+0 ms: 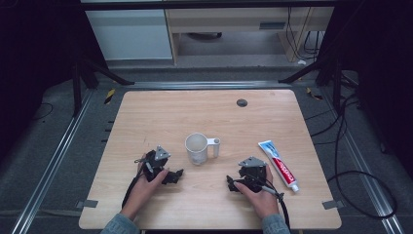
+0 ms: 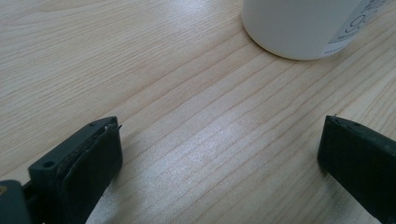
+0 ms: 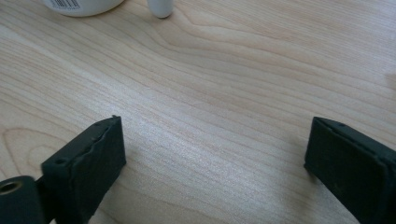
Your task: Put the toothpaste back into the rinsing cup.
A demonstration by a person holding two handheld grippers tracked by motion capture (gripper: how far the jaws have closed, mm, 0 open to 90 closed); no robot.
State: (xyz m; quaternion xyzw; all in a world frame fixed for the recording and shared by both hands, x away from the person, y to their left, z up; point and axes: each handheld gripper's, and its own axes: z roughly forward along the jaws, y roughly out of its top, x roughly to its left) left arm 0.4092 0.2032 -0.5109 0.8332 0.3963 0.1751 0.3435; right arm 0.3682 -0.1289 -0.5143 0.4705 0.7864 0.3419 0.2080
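table [image 1: 146, 117]: we see a pale wood top with rounded corners; a small dark round grommet [image 1: 242, 102] sits near its far edge.

mug [image 1: 197, 148]: we find it a white one standing upright at the middle of the table, between the two claws and a little beyond them. Its mouth faces up and we make out nothing inside. Its handle [image 1: 215, 146] sticks out toward the toothpaste side. In the left gripper view its wall [image 2: 299, 28] carries a white label with grey print, of which we read only what looks like a "9"; the rest is cut off. In the right gripper view its base [image 3: 79, 5] shows a barcode, with the handle's foot [image 3: 160, 8] just beside it.

toothpaste tube [image 1: 278, 164]: we see it lying flat near the table's right edge, just beside the right claw. Its long axis runs from far-left to near-right, with the white cap end nearest the person and the flat blue crimped end farthest. The body is white with red and blue bands; the writing is too small for us to read.

left claw [image 1: 176, 174]: it rests on the table in the person's left hand, near the mug. In its own view [image 2: 219, 154] we see the jaws spread wide over bare wood, released, with nothing between them.

right claw [image 1: 231, 183]: it rests on the table in the right hand. In its own view [image 3: 215, 158] we see it released, the jaws wide apart, bare wood between.
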